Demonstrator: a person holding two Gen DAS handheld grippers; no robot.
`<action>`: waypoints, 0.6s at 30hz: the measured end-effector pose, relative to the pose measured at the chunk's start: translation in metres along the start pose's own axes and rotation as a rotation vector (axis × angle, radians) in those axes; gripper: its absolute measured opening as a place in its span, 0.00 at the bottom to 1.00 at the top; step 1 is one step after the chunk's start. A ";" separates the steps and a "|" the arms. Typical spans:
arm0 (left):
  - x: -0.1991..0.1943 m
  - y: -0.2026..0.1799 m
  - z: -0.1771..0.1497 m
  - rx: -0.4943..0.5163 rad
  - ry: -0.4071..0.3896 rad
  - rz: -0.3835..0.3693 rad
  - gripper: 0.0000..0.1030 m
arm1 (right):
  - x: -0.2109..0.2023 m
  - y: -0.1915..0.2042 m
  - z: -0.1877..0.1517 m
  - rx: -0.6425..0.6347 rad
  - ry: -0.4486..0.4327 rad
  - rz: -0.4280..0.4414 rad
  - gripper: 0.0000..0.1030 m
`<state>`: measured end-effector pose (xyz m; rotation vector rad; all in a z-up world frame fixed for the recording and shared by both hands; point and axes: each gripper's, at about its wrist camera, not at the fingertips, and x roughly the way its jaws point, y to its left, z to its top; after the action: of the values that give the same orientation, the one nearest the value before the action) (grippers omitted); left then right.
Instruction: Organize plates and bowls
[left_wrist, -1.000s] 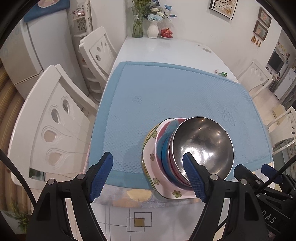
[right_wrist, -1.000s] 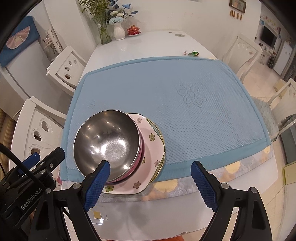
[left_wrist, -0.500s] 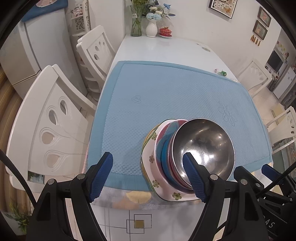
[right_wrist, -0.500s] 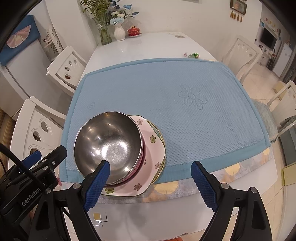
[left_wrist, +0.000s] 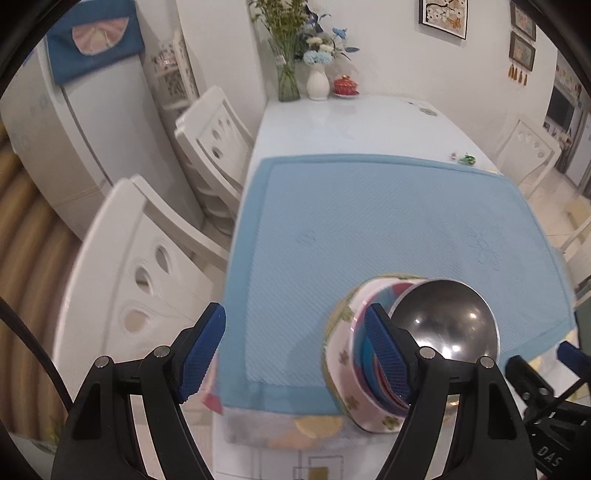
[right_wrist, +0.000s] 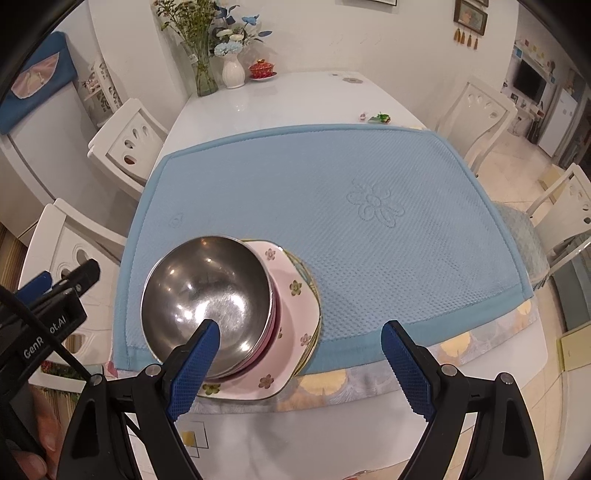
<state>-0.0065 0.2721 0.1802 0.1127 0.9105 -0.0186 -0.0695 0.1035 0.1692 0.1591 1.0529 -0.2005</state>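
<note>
A steel bowl (right_wrist: 207, 295) sits on top of a stack: pink and blue bowls under it, then a pink flowered square plate (right_wrist: 291, 332) and more plates below. The stack stands at the near left corner of the blue mat (right_wrist: 369, 192). In the left wrist view the steel bowl (left_wrist: 447, 321) and pink plate (left_wrist: 343, 354) are at the lower right. My left gripper (left_wrist: 295, 354) is open and empty, left of the stack and above the mat's near edge. My right gripper (right_wrist: 301, 363) is open and empty, just in front of the stack.
White chairs (left_wrist: 129, 266) stand along the table's left side and others (right_wrist: 480, 114) on the right. Flower vases (right_wrist: 232, 70) and a red lidded cup (right_wrist: 262, 68) stand at the far end of the white table. A small green object (right_wrist: 382, 118) lies beyond the mat.
Both grippers have pulled back and tilted up, so the stack sits lower in each view. The stack has not moved. Both grippers stay open.
</note>
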 end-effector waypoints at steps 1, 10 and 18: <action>0.000 0.000 0.001 0.004 -0.010 0.012 0.74 | -0.001 -0.001 0.001 0.003 -0.004 -0.005 0.85; 0.003 -0.018 0.015 0.012 0.000 -0.043 0.74 | -0.010 -0.012 0.000 -0.005 -0.026 -0.045 0.85; -0.016 -0.062 0.019 0.084 -0.046 0.072 0.74 | -0.016 -0.031 0.010 -0.070 -0.055 0.004 0.85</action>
<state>-0.0052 0.2080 0.1985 0.2229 0.8596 0.0075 -0.0762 0.0729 0.1866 0.0926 1.0035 -0.1631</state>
